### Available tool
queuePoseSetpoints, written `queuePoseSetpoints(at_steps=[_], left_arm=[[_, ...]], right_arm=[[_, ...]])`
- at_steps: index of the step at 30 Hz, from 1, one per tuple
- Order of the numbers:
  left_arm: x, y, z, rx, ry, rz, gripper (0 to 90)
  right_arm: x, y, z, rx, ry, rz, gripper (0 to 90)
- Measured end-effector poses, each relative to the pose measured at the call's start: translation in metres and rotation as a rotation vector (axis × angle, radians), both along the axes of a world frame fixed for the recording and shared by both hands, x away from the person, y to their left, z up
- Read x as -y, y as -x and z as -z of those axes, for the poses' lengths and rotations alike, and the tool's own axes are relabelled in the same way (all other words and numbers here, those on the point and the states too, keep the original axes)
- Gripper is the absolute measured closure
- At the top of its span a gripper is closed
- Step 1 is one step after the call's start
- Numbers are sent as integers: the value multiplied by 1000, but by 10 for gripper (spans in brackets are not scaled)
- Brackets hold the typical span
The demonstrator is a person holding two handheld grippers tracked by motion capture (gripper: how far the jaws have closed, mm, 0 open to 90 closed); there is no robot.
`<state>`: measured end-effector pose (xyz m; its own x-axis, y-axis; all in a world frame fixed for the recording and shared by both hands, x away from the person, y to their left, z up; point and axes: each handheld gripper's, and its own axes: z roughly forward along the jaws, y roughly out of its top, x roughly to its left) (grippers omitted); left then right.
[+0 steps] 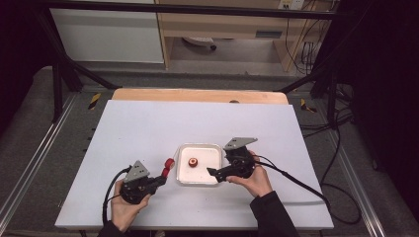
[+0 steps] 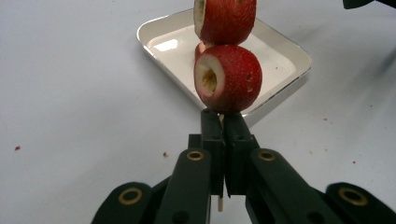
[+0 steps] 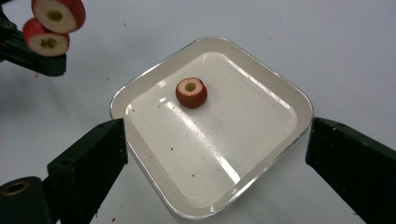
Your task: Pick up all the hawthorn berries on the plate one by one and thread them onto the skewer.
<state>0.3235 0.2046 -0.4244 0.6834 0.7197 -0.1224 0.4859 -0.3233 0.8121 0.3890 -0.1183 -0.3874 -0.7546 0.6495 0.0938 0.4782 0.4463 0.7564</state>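
My left gripper is shut on a thin wooden skewer that carries two cored red fruits, a near one and a farther one. In the high view this gripper sits left of the white square tray, with the skewered fruits just off the tray's left rim. A third cored red fruit lies loose in the tray, hole upward. My right gripper stands open, its jaws wide on either side of the tray's near corner, low at the tray's right front.
The tray rests on a white board with a wooden strip along its far edge. Small red crumbs dot the board. Cables trail from both grippers. Dark metal frame bars rise at the back corners.
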Motion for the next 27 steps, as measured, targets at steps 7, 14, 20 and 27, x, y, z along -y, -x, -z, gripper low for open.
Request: queuePoseSetpoints(at_steps=[7, 14, 20, 27], left_arm=[[-16, 2, 2, -10, 10, -22, 883], [-26, 1, 2, -13, 22, -42, 882], [-28, 0, 3, -19, 24, -44, 882], [-26, -1, 6, -29, 12, -38, 881]], right_arm=[[-17, -8, -3, -31, 109, -45, 59], [-31, -17, -2, -80, 168, -26, 70], [-45, -26, -3, -87, 221, -74, 89], [-61, -37, 0, -94, 282, -159, 94]])
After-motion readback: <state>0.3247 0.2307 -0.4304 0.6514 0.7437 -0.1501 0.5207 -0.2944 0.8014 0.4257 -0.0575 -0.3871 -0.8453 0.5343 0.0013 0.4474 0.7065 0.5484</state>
